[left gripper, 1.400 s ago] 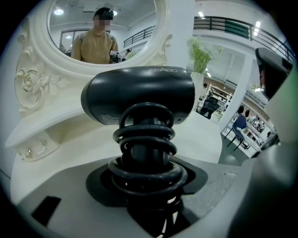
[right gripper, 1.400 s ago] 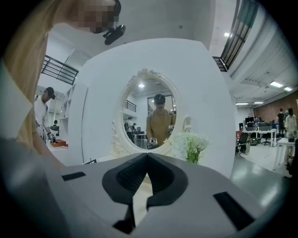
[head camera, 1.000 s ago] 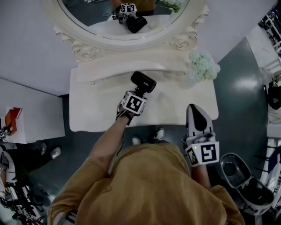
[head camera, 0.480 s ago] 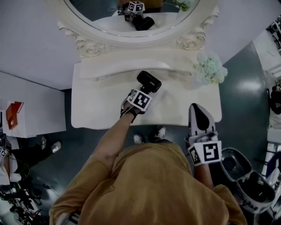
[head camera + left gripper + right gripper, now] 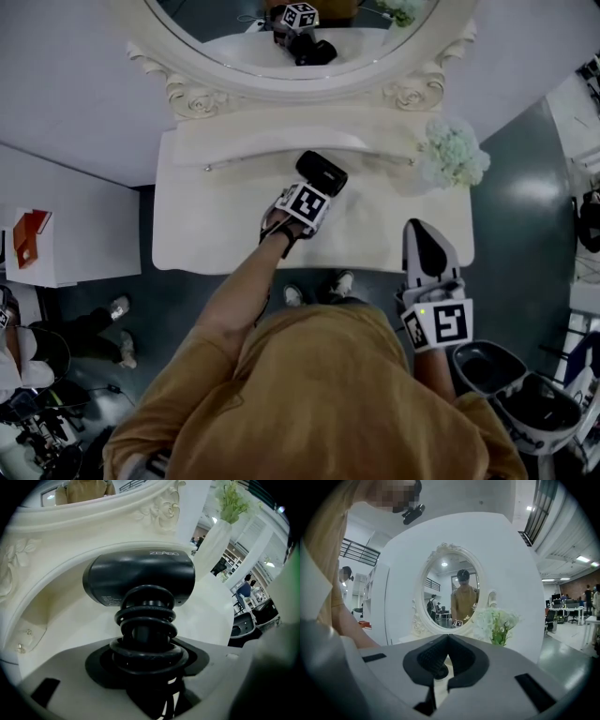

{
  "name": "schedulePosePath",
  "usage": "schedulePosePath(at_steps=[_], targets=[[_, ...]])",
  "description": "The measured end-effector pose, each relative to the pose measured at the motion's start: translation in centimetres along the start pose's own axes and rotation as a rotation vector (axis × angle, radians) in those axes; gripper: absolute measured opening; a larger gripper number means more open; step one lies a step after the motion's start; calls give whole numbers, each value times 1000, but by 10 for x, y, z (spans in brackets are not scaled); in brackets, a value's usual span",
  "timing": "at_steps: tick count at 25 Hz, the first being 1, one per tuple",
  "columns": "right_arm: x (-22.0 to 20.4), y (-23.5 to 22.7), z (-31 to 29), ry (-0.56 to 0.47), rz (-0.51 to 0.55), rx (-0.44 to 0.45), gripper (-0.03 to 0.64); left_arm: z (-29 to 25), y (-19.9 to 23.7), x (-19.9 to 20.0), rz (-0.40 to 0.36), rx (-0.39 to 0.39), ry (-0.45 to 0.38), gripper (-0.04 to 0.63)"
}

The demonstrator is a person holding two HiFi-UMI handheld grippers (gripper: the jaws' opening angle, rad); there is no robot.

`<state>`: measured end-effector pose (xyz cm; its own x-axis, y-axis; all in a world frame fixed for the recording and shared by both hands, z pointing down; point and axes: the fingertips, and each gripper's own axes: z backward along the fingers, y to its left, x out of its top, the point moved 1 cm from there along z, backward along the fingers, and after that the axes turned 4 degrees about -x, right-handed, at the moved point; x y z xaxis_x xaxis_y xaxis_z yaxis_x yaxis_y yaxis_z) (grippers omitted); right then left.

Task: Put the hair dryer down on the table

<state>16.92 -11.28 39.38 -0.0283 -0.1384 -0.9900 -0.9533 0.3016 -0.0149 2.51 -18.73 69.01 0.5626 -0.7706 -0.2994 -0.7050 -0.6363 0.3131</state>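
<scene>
Hair dryer [image 5: 322, 172] nearer mirror [image 5: 281, 82], flowers [image 5: 453, 155] rightward

Staged vanity corner inside open-plan office: white table [image 5: 206, 234], ornate oval mirror [image 5: 447, 590], flowers [image 5: 453, 155]; desks [image 5: 572, 612], strip lights [image 5: 582, 559] beyond.

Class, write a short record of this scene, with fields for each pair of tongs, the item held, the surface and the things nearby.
left tongs: shut on the cord-wrapped handle of the hair dryer
right tongs: shut, empty, near the table's front right corner
hair dryer: black, over the table, contact unclear
table: white dressing table
nearby: oval mirror, white flowers
</scene>
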Motion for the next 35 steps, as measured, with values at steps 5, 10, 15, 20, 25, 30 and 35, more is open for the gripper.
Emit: schedulePosePath(at_steps=[5, 10, 15, 20, 25, 30, 35], targets=[[-2, 1, 0, -1, -1, 1, 3, 2, 9, 1, -33, 70, 14, 262], [-1, -1, 4, -3, -1, -11, 3, 5, 12, 1, -27, 107, 61, 262], [0, -4, 11, -6, -1, -32, 3, 6, 14, 1, -19, 127, 82, 262], [0, -5, 16, -9, -5, -45, 3, 7, 14, -1, 1, 135, 99, 262], [-1, -5, 18, -10, -10, -49, 3, 8, 13, -5, 25, 138, 99, 262], [-2, -2, 19, -12, -14, -42, 3, 9, 10, -14, 21, 133, 125, 264], [0, 1, 20, -16, -12, -34, 3, 11, 7, -18, 5, 129, 131, 268]])
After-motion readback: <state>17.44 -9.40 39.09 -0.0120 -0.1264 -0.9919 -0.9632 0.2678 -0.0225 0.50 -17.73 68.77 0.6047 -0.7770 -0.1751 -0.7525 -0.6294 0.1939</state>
